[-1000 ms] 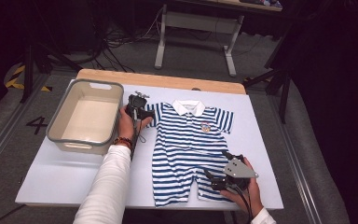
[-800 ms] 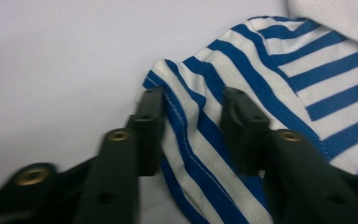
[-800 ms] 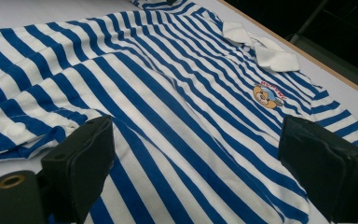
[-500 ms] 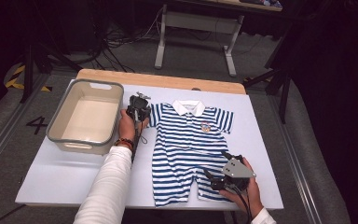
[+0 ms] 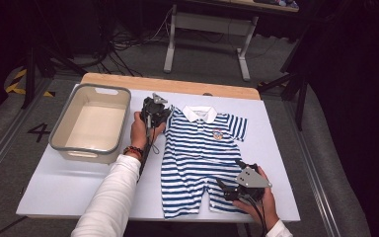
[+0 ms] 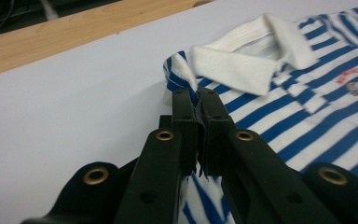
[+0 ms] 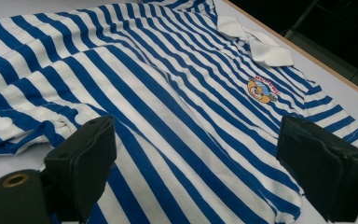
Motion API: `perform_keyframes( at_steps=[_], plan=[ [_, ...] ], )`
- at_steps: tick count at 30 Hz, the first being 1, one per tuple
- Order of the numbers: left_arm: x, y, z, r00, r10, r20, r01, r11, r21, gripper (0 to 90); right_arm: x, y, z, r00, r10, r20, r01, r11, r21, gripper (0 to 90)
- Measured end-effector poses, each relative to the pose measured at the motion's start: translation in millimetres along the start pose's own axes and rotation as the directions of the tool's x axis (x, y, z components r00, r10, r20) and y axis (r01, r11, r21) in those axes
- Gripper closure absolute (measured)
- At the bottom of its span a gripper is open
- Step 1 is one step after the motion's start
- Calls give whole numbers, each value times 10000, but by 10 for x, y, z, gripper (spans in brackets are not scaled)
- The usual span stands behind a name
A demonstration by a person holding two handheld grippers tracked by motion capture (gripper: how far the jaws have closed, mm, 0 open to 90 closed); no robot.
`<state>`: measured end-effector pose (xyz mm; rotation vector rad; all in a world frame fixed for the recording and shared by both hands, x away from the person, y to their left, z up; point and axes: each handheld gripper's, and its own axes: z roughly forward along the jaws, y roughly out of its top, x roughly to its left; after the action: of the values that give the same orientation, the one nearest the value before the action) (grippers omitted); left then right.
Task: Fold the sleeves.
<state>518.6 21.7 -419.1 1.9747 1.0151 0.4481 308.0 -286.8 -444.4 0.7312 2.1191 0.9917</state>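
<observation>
Nearest the person, the right gripper [image 5: 231, 189] rests by the leg end of the striped romper [image 5: 200, 158], its jaws spread wide and holding nothing, the hand low on the table [image 5: 59, 182]. The romper lies flat in the middle of the table. Farther off, the left gripper [image 5: 154, 114] is clenched on the sleeve [image 6: 177, 74], having just closed, with the wrist raised. The pinch is thin, so the sleeve could slip out if pulled quickly. Beyond, a tub [image 5: 91, 123] stands empty.
</observation>
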Motion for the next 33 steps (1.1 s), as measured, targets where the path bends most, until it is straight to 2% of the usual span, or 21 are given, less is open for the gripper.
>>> perform_keyframes(
  at_steps=[2, 4, 8, 17, 23, 26, 30, 33],
  plan=[
    [-59, 24, -3, 9998, 136, 116, -135, 9999, -77, 869, 0, 0, 1, 10000, -4, -2, 4, 10000, 7, 126],
    [-120, 43, -2, 9989, 217, 416, -212, 9997, -128, 869, 0, 0, 3, 10000, -1, 5, 1, 10000, 16, 126],
    [-261, 80, 35, 9949, 633, 788, -627, 9980, -100, 869, 0, -2, 5, 10000, -40, 8, 40, 10000, 20, 126],
    [-532, 66, 204, 9846, 1267, 1203, -1315, 9908, 331, 859, -11, -10, 6, 10000, -65, 52, 64, 9999, 81, 126],
    [-606, 52, 235, 9802, 1535, 1248, -1609, 9857, 511, 813, -12, -11, 6, 9999, -85, 59, 84, 9999, 101, 126],
    [-628, 43, 234, 9784, 1654, 1243, -1738, 9829, 602, 824, -10, -11, 8, 9999, -100, 53, 99, 9999, 127, 126],
    [-656, 2, 244, 9729, 1909, 1302, -2023, 9760, 808, 837, -4, -8, 9, 9999, -140, 58, 139, 9998, 150, 126],
    [-675, -26, 244, 9703, 1835, 1576, -1978, 9769, 805, 800, -5, -9, 12, 9999, -110, 25, 110, 9998, 135, 126]
  ],
)
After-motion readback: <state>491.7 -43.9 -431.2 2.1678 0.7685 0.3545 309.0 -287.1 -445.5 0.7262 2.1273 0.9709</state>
